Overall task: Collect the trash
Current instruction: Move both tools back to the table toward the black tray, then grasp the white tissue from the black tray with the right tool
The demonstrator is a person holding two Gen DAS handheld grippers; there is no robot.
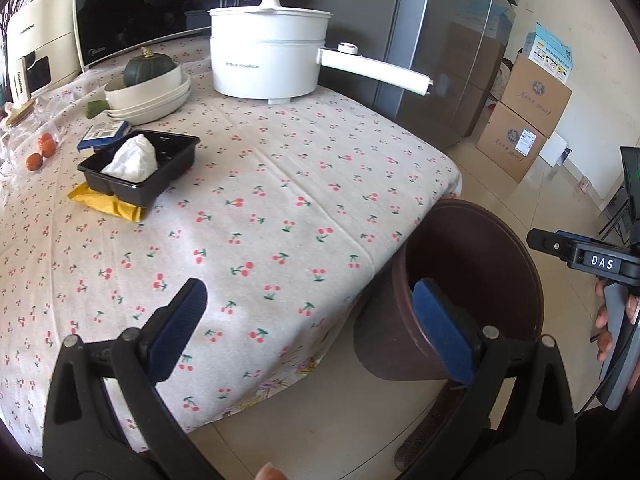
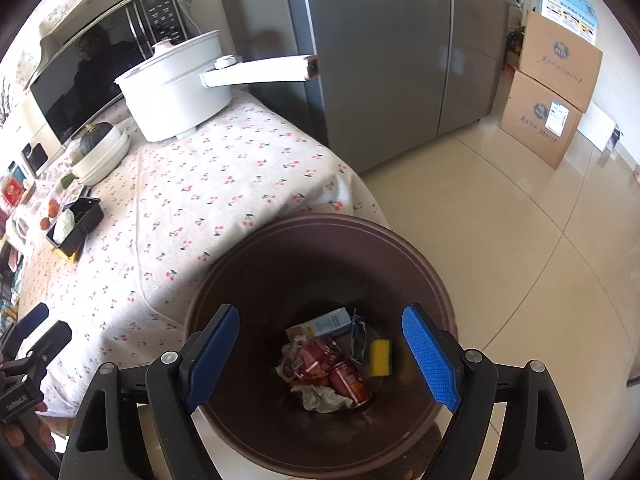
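Observation:
A brown trash bin stands on the floor at the table's corner; it also shows in the left wrist view. Inside lie a yellow sponge, red cans, a small carton and crumpled paper. My right gripper is open and empty, directly above the bin's mouth. My left gripper is open and empty, over the table's near edge. On the table a black tray holds a crumpled white tissue and sits on a yellow wrapper.
The cherry-print tablecloth carries a white electric pot with a long handle, stacked white bowls with a green squash, a blue packet and small oranges. A grey fridge and cardboard boxes stand behind.

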